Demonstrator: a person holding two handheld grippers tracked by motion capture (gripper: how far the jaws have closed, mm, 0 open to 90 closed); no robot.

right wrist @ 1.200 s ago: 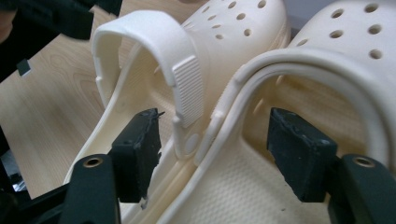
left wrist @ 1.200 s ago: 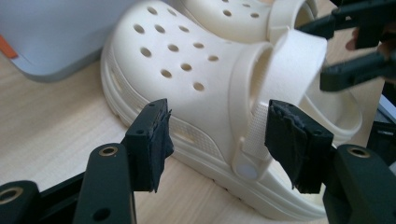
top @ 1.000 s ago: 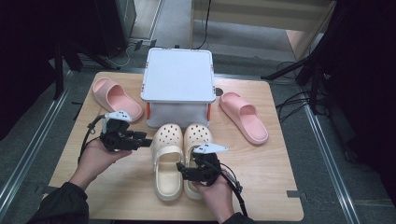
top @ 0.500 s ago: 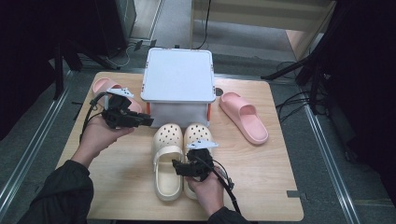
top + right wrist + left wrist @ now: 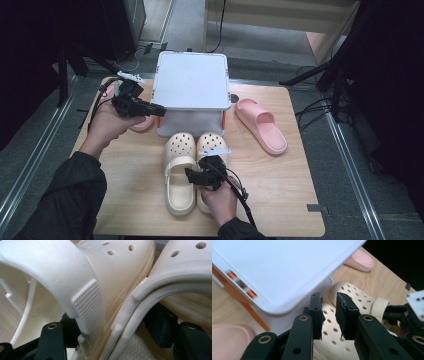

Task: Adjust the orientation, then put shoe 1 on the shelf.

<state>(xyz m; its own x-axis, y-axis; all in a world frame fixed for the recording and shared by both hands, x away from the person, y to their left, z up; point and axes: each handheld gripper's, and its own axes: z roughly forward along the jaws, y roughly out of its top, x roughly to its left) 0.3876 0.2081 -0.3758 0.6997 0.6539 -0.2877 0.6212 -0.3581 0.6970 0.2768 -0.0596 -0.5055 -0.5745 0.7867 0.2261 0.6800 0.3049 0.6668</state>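
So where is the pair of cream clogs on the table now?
In the high view the cream clogs lie side by side at the table's front centre, toes against the white box, with the right claw over their adjoining sides.

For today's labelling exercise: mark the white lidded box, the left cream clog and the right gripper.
white lidded box point(image 5: 191, 80), high view, middle of its lid.
left cream clog point(image 5: 179, 146), high view, perforated toe.
right gripper point(image 5: 191, 172), high view, between its fingertips.

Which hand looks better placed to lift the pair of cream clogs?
The right gripper: its jaws straddle the touching inner walls of the cream perforated foam clogs. The left gripper hangs empty beside the white lidded plastic box.
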